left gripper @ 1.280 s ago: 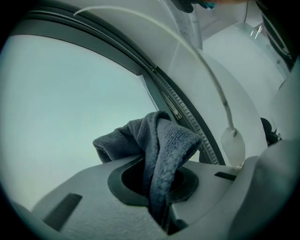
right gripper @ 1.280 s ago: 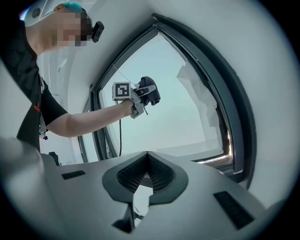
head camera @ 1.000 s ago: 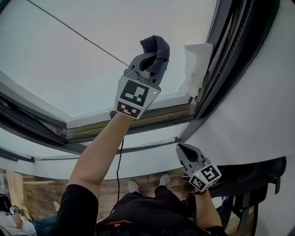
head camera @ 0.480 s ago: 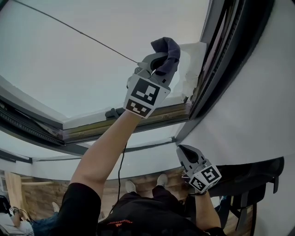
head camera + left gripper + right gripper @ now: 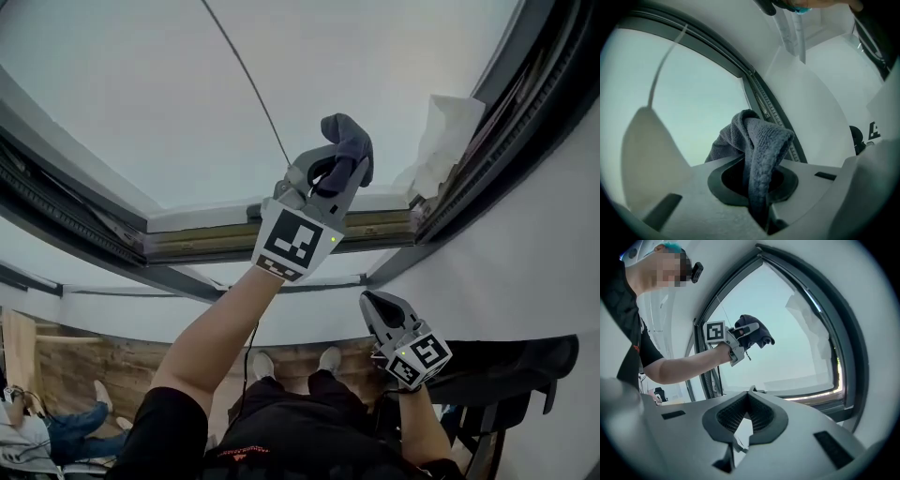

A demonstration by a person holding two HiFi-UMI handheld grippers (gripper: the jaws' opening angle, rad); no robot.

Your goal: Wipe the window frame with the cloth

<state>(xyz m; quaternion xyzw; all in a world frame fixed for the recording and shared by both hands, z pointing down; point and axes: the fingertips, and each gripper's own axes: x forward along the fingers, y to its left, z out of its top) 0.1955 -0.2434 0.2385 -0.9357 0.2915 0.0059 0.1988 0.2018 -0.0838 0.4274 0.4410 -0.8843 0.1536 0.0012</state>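
A dark grey cloth (image 5: 349, 142) sticks out of my left gripper (image 5: 330, 173), which is raised on an outstretched arm and shut on it. In the left gripper view the cloth (image 5: 757, 150) folds over the jaws in front of the glass and the dark window frame (image 5: 761, 101). The frame's lower rail (image 5: 234, 239) runs just below the gripper in the head view, and its right upright (image 5: 506, 122) is dark. My right gripper (image 5: 372, 302) hangs low by my waist, shut and empty. In the right gripper view I see the left gripper (image 5: 752, 333) with the cloth (image 5: 757, 331) before the pane.
A white crumpled sheet (image 5: 441, 141) sticks in the window's right corner. A thin dark cable (image 5: 248, 75) crosses the glass. White wall (image 5: 525, 272) lies to the right. A dark shelf (image 5: 506, 361) juts out at lower right. Wooden floor and a seated person (image 5: 56, 427) lie below.
My left gripper with the cloth has moved right and slightly down in the view, towards the window's right corner. The view has tilted. The right gripper has stayed put.
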